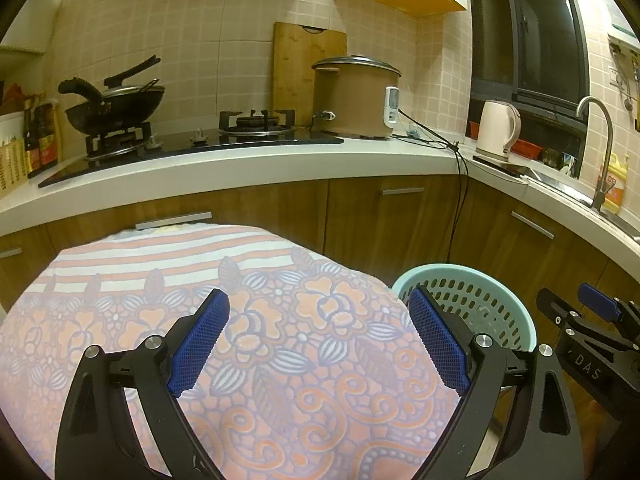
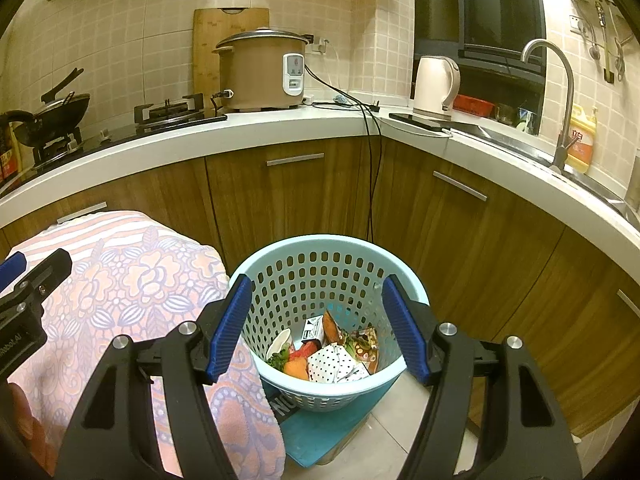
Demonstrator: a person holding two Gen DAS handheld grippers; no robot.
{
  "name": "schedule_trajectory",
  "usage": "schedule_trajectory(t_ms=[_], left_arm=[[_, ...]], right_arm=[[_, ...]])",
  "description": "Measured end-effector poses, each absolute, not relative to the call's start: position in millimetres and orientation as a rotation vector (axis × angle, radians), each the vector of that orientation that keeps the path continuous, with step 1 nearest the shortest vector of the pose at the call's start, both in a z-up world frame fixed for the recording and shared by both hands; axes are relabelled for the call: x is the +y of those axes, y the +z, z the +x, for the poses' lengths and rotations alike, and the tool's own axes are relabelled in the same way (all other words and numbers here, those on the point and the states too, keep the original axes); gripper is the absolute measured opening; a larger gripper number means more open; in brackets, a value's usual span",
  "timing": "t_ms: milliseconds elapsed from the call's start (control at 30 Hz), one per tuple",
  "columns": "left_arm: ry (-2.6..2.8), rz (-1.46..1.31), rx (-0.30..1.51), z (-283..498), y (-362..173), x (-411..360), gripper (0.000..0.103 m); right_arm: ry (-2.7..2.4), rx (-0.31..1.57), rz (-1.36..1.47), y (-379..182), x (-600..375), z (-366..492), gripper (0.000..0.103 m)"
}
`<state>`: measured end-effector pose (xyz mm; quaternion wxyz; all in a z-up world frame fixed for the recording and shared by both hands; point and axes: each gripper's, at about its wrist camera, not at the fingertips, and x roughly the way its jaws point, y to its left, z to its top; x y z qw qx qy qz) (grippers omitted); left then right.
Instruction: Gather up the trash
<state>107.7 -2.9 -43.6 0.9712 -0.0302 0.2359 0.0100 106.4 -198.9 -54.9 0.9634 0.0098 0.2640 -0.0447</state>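
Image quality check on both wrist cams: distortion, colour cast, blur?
Left wrist: heavy fisheye, countertop bows, dark vignetted corners, warm yellow cast. Right wrist: same barrel bend and cast, basket and its trash sharp, no motion blur.

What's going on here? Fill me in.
A person holds two grippers in a kitchen, collecting trash. The right gripper is open and empty over the basket, which already holds wrappers and scraps. The left gripper is open and empty over the floral cloth beside the basket. No trash shows on the cloth.
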Motion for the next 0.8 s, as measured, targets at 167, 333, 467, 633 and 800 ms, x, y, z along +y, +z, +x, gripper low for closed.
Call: schedule_trajectory(t_ms=[167,333,467,633,800], left_arm=[[0.021,-0.063,0.477,107.6,-43.4,-3.1,0.089],[0.021,-0.060,0.477,107.8,-43.6,-3.2,0.089],[0.022,-0.062,0.479,108.0,-43.5,-2.8,0.089],[0.026,-0.067,0.479,107.2,-43.9,-1.2,0.089],[0.026,-0.066,0.480,107.0,-43.8,-1.2,0.089]], right_arm=[[-0.090,0.536,0.021,-55.5,-198.7,106.4,0.064],[-0.090,0.537,0.022,-55.7,-198.7,106.2,0.064],[-0.093,0.536,0.023,-56.2,-197.2,104.8,0.064],[-0.095,0.536,0.023,-56.7,-196.8,104.9,0.064],[-0.095,0.539,0.026,-57.3,-195.7,105.0,0.064]])
